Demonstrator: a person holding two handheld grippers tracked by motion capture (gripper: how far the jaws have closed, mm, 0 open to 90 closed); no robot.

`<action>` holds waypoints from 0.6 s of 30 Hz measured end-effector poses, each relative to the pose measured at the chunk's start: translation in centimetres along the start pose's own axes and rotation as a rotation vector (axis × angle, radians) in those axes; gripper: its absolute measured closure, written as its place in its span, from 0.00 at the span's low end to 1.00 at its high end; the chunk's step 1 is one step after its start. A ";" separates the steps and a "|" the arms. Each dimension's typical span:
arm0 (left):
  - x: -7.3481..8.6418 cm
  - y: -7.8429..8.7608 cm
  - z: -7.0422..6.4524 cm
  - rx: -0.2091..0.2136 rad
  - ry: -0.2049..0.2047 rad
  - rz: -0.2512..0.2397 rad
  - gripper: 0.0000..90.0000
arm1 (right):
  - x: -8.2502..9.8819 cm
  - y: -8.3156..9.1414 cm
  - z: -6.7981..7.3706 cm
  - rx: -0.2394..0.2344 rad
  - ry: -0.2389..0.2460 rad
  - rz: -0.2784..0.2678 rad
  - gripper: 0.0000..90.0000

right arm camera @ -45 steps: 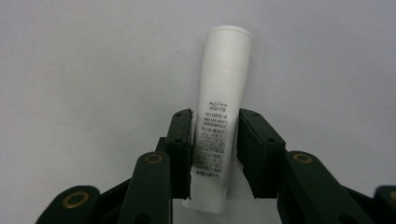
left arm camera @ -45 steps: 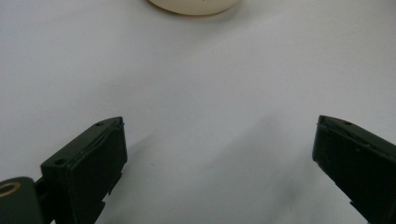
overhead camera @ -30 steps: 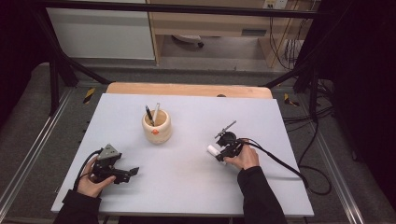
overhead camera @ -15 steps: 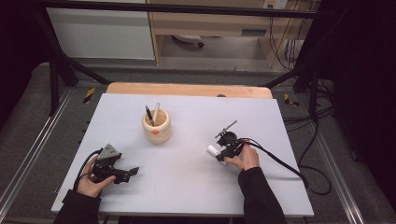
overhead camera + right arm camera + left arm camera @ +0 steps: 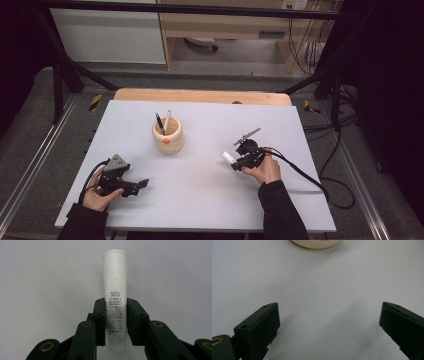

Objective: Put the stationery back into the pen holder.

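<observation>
Right gripper (image 5: 239,161) held low over the white table (image 5: 200,200) in the high view, pinching a white tube (image 5: 228,157) that pokes out toward the left; left gripper (image 5: 141,184) near the table's front left corner, well apart from the wooden cup (image 5: 168,136) with two pens (image 5: 163,122). Left gripper view: jaws spread wide over bare table, cup's base (image 5: 315,243) at the top edge. Right gripper view: pads (image 5: 100,315) pressed on both sides of the printed tube (image 5: 115,290), cap end pointing away.

The left gripper (image 5: 141,184) rests near the tabletop's front-left corner, jaws wide apart; the right gripper (image 5: 234,162), toward the right edge, is clamped tight.
</observation>
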State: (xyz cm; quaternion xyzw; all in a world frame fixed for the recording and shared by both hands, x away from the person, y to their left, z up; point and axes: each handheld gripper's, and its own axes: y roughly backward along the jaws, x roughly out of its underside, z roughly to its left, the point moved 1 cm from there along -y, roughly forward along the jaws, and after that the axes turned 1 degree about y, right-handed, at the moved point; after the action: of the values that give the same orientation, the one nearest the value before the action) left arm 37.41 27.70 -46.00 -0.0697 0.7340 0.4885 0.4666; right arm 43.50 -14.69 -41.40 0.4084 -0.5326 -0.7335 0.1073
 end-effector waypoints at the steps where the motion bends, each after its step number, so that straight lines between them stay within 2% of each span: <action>1: 0.0 0.0 0.0 0.000 0.001 -0.001 0.04 | 0.0 0.1 0.0 -0.002 0.002 -0.013 0.79; 18: -0.1 0.0 0.0 -0.001 0.008 -0.003 0.04 | 0.2 2.0 0.9 -0.030 -0.035 -0.294 0.79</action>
State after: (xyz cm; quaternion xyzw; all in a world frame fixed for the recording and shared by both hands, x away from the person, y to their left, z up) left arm 37.44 27.73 -45.93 -0.0729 0.7356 0.4879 0.4642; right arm 42.16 -15.02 -39.70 0.4676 -0.4578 -0.7561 -0.0044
